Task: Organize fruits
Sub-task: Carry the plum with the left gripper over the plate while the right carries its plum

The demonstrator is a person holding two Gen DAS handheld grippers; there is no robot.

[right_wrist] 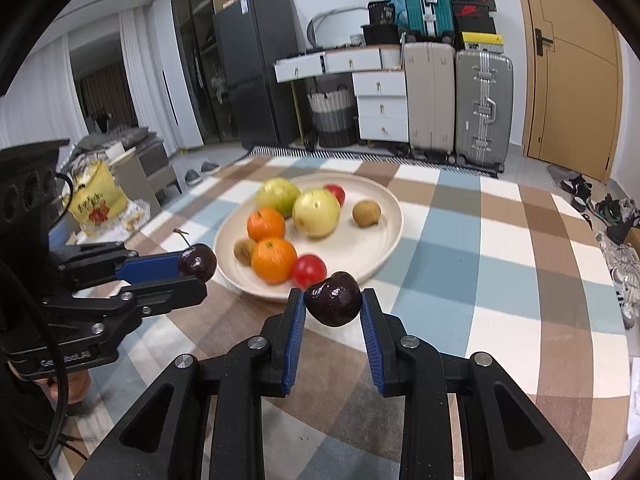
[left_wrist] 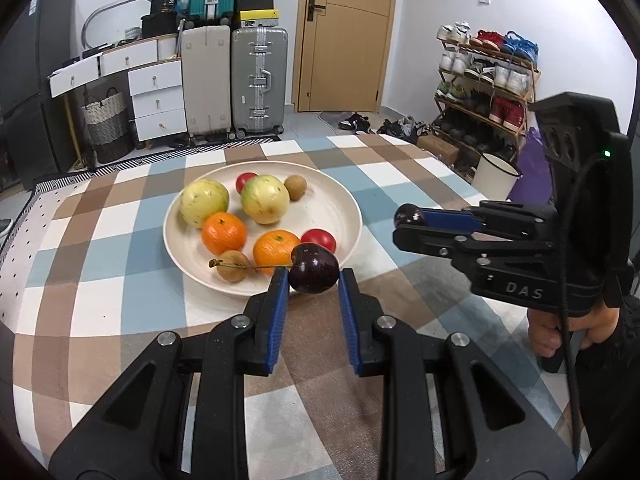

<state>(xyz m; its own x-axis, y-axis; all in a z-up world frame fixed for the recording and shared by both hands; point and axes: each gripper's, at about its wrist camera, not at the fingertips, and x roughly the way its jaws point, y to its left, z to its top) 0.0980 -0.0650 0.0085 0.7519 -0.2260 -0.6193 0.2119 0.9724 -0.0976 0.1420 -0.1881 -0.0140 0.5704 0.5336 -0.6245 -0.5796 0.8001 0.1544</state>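
Note:
My left gripper (left_wrist: 313, 276) is shut on a dark cherry with a long stem (left_wrist: 314, 268), held just above the near rim of the cream plate (left_wrist: 340, 208). My right gripper (right_wrist: 333, 300) is shut on a second dark cherry (right_wrist: 333, 300) near the plate's (right_wrist: 384, 236) front edge. Each gripper shows in the other's view: the right one (left_wrist: 408, 218) with its cherry (left_wrist: 409, 214), the left one (right_wrist: 196, 270) with its cherry (right_wrist: 197, 262). The plate holds two green-yellow guavas (left_wrist: 265, 199), two oranges (left_wrist: 224, 233), two red tomatoes (left_wrist: 319, 239) and small brown fruits (left_wrist: 295, 187).
A checked cloth (left_wrist: 120, 240) covers the table. Behind it stand suitcases (left_wrist: 259, 80), white drawers (left_wrist: 156, 96), a laundry basket (left_wrist: 106, 126), a wooden door (left_wrist: 346, 32), a shoe rack (left_wrist: 486, 88) and a white bin (left_wrist: 494, 174). A dark fridge (right_wrist: 256, 68) stands far left.

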